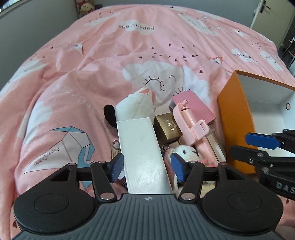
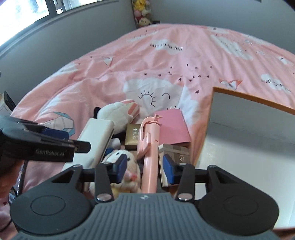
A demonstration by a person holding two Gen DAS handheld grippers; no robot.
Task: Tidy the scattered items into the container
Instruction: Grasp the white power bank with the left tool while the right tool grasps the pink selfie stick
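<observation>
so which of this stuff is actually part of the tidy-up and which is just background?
Job:
- orange box, the container
- white box
- pink stick
- gold box
- pink card
- grey box
- white plush
- small plush
- keyring

Background:
- bedspread
- plush toys on the far shelf
- window
- door
</observation>
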